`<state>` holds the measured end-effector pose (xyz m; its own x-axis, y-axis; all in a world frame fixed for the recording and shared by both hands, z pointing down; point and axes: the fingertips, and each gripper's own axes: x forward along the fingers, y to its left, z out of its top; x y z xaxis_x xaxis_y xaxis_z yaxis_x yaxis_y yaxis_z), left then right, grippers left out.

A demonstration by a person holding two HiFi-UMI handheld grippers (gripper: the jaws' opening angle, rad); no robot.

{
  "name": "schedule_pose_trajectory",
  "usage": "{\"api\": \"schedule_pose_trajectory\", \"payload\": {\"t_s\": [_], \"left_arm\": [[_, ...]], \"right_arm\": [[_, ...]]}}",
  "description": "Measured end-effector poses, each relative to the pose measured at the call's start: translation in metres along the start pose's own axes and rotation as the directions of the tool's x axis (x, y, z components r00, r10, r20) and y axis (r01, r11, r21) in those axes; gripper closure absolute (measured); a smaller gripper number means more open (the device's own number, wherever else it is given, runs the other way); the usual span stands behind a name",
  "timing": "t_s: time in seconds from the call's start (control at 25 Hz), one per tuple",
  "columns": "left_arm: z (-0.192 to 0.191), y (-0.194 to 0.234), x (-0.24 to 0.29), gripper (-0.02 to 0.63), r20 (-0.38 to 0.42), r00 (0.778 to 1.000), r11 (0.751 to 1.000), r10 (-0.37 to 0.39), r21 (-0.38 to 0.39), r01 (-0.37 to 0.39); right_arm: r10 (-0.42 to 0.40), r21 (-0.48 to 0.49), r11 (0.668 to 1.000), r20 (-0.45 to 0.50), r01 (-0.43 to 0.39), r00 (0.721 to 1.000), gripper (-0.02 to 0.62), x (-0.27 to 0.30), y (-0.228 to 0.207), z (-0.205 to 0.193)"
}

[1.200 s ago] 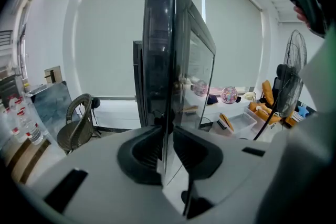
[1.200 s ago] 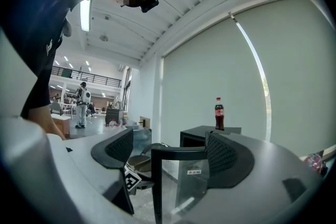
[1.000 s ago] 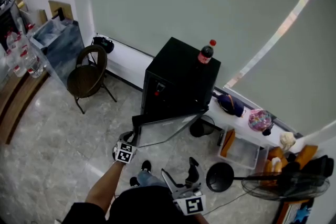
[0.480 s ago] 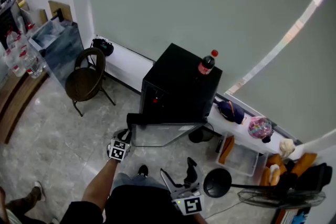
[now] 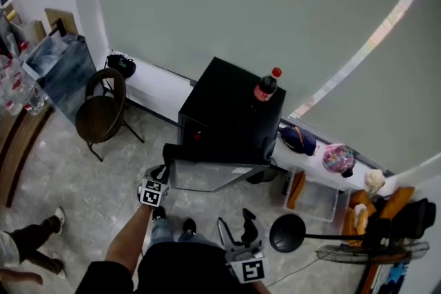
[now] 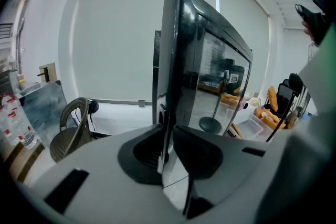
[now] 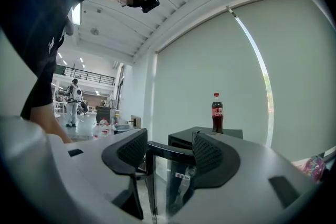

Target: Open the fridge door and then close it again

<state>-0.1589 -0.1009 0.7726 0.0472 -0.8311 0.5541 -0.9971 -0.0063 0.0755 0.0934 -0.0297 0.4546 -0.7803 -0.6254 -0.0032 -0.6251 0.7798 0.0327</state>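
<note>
Pinching fridge door (image 6: 176, 60) with left gripper (image 6: 167, 139), right gripper (image 7: 168, 139) jaws apart, just closing, empty; cola bottle (image 7: 217, 113) seen only outside left gripper view.

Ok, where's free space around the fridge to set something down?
Bare floor between the chair and the open fridge door; the fridge top beside the cola bottle is free too. Crowded to its right: clear bin, fan stand.

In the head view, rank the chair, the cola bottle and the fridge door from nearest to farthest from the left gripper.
1. fridge door, its edge clamped in the left gripper
2. chair, on the floor at left
3. cola bottle, on the fridge, right corner
</note>
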Motion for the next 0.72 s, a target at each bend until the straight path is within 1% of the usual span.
{"api": "schedule_pose_trajectory", "payload": {"t_s": [0.2,0.4,0.52,0.72], "left_arm": [[0.015,0.010,0.020,0.546,-0.010,0.999,0.998,-0.048,0.026,0.048],[0.027,0.020,0.039,0.548,-0.022,0.996,0.995,-0.086,0.048,0.087],[0.034,0.024,0.049,0.548,-0.023,0.994,0.993,-0.103,0.057,0.105],[0.043,0.028,0.063,0.549,-0.031,0.991,0.989,-0.128,0.070,0.130]], "right_arm": [[-0.072,0.006,0.997,-0.003,0.072,0.997,0.356,0.018,-0.001,0.001],[-0.142,0.003,0.990,-0.006,0.142,0.990,0.399,0.033,-0.004,0.001],[-0.172,-0.001,0.985,-0.011,0.172,0.985,0.434,0.039,-0.003,-0.001],[-0.209,-0.008,0.978,-0.014,0.209,0.978,0.463,0.046,-0.004,-0.001]]}}
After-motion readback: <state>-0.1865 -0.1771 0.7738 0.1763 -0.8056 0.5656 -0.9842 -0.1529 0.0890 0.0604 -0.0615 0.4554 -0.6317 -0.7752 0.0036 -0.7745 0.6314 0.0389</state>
